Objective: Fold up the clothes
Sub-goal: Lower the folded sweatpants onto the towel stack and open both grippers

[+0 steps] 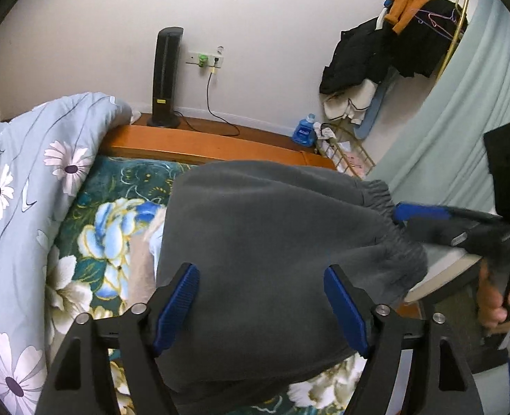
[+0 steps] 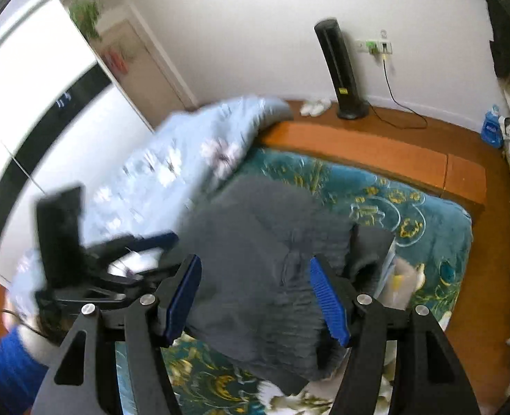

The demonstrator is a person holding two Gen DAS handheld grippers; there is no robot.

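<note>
On the bed (image 2: 427,242), both tongs, left (image 1: 262,307) and right (image 2: 255,297), hang spread over grey trousers (image 1: 272,242); best pinch the waistband corners evenly.

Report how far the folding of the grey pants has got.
Done: the grey pants lie doubled over on the teal floral blanket, elastic waistband bunched at one end. In hand: nothing is gripped; the left claw and right claw both stand open above the fabric. Left: the bundle looks lumpy, so probably another fold or smoothing. Whether other clothes wait underneath, I cannot tell.
</note>
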